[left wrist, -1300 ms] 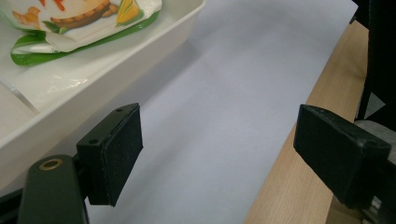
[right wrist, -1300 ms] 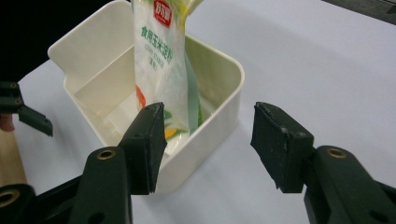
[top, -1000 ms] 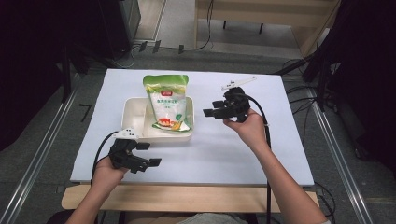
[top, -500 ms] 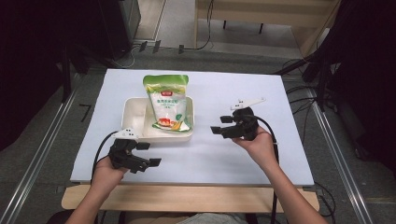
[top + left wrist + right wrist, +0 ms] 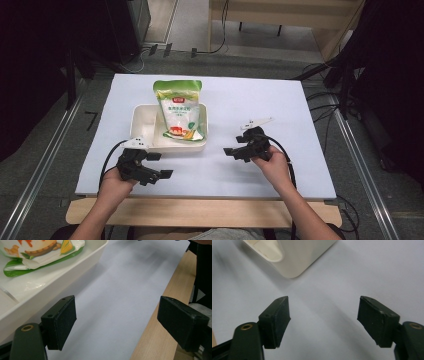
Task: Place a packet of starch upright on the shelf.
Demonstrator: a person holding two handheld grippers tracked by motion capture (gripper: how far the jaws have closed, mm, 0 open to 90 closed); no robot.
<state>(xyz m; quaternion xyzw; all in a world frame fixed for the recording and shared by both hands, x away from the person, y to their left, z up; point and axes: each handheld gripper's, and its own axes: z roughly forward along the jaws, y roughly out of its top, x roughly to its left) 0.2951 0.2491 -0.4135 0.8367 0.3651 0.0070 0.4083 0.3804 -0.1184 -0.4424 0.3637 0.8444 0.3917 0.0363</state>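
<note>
Pouch: a green and white food pouch [image 5: 179,111] with a printed picture of a dish low on its front; it lies in the white tray, its top edge leaning over the tray's far rim and its bottom edge near the tray's near right corner. In the left gripper view its lower edge [image 5: 40,252] rests on the tray floor.
Tray: a white rectangular plastic tray [image 5: 141,120] with rounded corners, the landmark here; the pouch covers its right part and the left part is bare. In the right gripper view one rounded corner [image 5: 294,257] shows beyond the jaws.
Right gripper: the right gripper [image 5: 239,152] sits right of the tray, apart from it, low over the sheet, held in the person's right hand [image 5: 272,162]. Its jaws have just been opening and stand wide apart with nothing between them; in its own view [image 5: 324,322] only the sheet lies in the gap.
Left gripper: the left gripper [image 5: 159,166] is just in front of the tray's near left corner, held in the left hand [image 5: 117,180]. Its jaws are spread and bare; in its own view [image 5: 117,322] the tray wall stands just left of the left jaw.
Sheet: a pale sheet [image 5: 260,105] covers the table under the tray and both grippers.
Table edge: a light wooden table edge [image 5: 200,212] runs beyond the sheet's near side, nearest the person.
Cables: a black cable [image 5: 107,160] loops from the left gripper, on the tray's near left side.
</note>
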